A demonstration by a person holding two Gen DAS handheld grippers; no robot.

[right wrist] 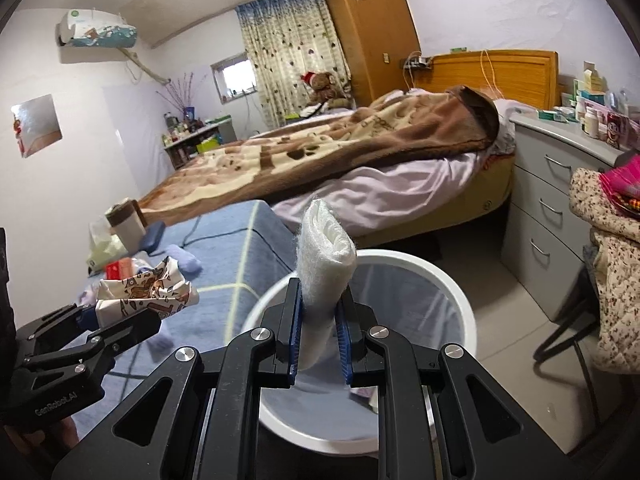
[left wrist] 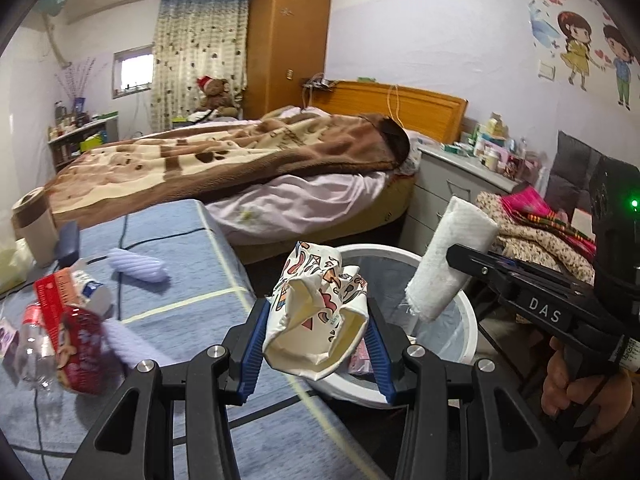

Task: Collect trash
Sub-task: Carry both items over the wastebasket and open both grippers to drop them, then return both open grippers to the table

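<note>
My left gripper [left wrist: 316, 320] is shut on a crushed paper cup [left wrist: 316, 312] with a colourful print, held at the near rim of a white trash bin [left wrist: 468, 312]. My right gripper [right wrist: 318, 320] is shut on a folded white tissue wad [right wrist: 324, 256], held over the bin [right wrist: 460, 292]. The tissue [left wrist: 444, 260] and the right gripper show in the left wrist view too. The cup [right wrist: 148, 284] and left gripper show at the left of the right wrist view. The bin is lined with a clear bag and holds some pink scraps [left wrist: 360, 360].
A blue bench cover [left wrist: 192, 280] to the left carries a clear plastic bottle [left wrist: 36, 344], a red wrapper [left wrist: 76, 340], lilac socks [left wrist: 140, 264] and a roll [left wrist: 34, 224]. A bed [left wrist: 240, 160] lies behind. Grey drawers [right wrist: 552, 208] and a chair with clothes [right wrist: 608, 264] stand right.
</note>
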